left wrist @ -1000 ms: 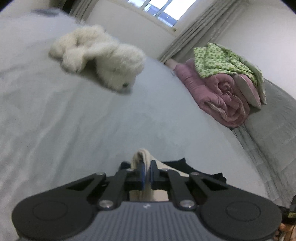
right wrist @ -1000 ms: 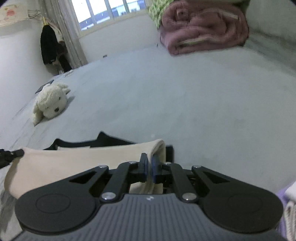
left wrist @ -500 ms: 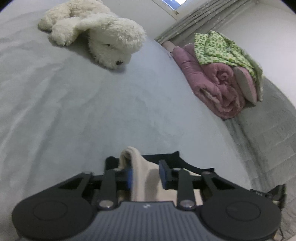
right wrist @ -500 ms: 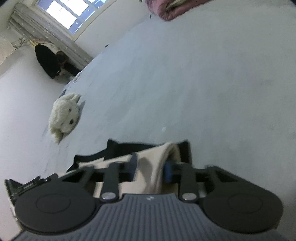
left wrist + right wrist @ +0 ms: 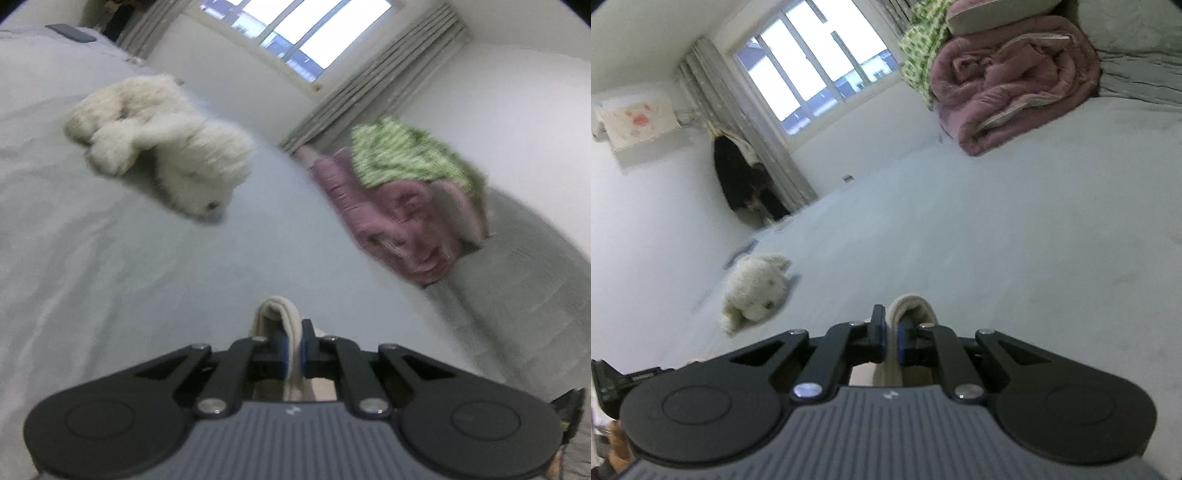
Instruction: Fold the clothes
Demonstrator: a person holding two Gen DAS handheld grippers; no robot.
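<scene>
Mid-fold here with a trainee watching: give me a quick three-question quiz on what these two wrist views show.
1. True or false: the left hand-held gripper pinches a cream garment.
2. What lies on top of the pink quilt? A) green patterned cloth B) plush dog C) black coat
3. Fill in: the plush dog lies on the grey ____.

Key: 1 true; 2 A; 3 bed.

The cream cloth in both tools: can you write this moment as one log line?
left tool: shut on cream cloth | right tool: closing, cloth between pads | bed: toy dog, pink blanket
</scene>
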